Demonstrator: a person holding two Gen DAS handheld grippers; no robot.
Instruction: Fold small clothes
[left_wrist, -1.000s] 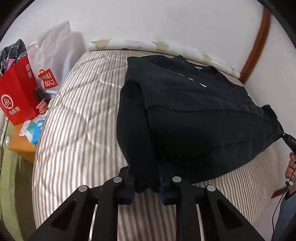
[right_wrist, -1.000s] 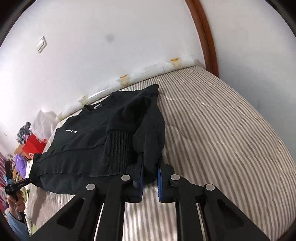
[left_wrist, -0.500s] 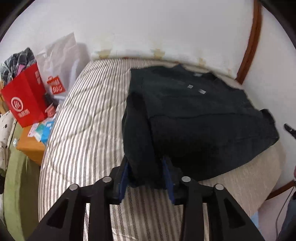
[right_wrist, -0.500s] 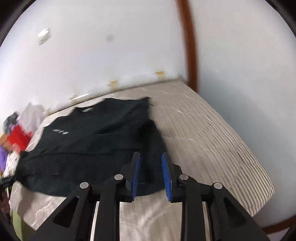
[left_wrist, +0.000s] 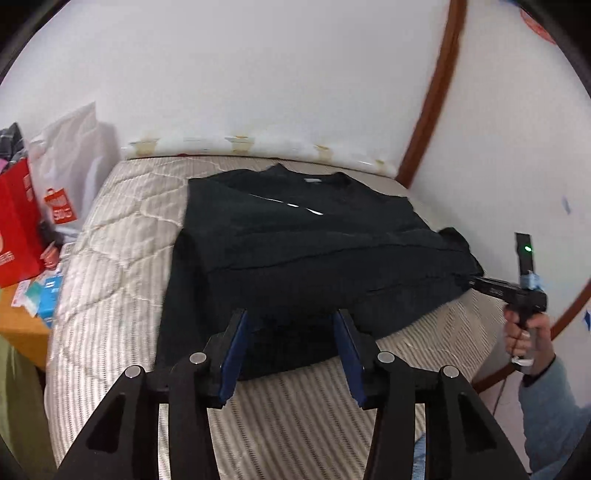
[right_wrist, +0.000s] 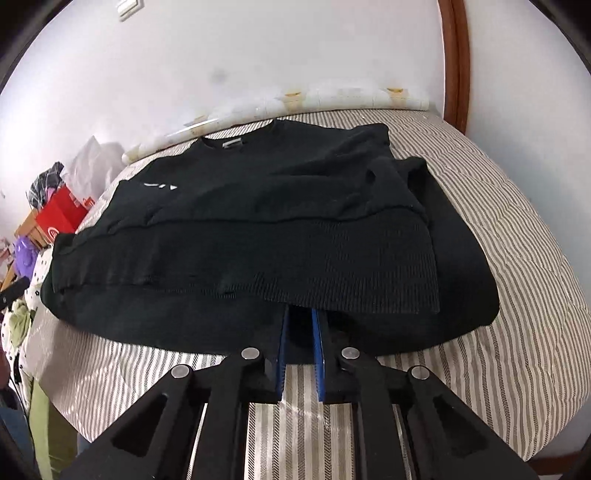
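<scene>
A black sweater (left_wrist: 314, 243) lies flat on the striped mattress (left_wrist: 110, 266), both sleeves folded in over the body. It also shows in the right wrist view (right_wrist: 258, 236). My left gripper (left_wrist: 291, 332) is open, its blue pads spread just above the sweater's near hem, holding nothing. My right gripper (right_wrist: 300, 325) has its jaws a narrow gap apart at the near hem, its tips under the ribbed edge; I see no cloth pinched between the pads. The right gripper also shows in the left wrist view (left_wrist: 480, 284) at the sweater's right edge.
A red shopping bag (left_wrist: 14, 229) and a white bag (left_wrist: 70, 166) stand left of the bed, with small boxes on an orange table (left_wrist: 26, 328). White walls and a brown door frame (left_wrist: 432, 99) are behind. The mattress (right_wrist: 517, 258) extends to the right.
Both grippers have let go of the sleeves and opened. The sleeves now lie folded over the sweater. Both grippers have drawn back toward the near hem.
</scene>
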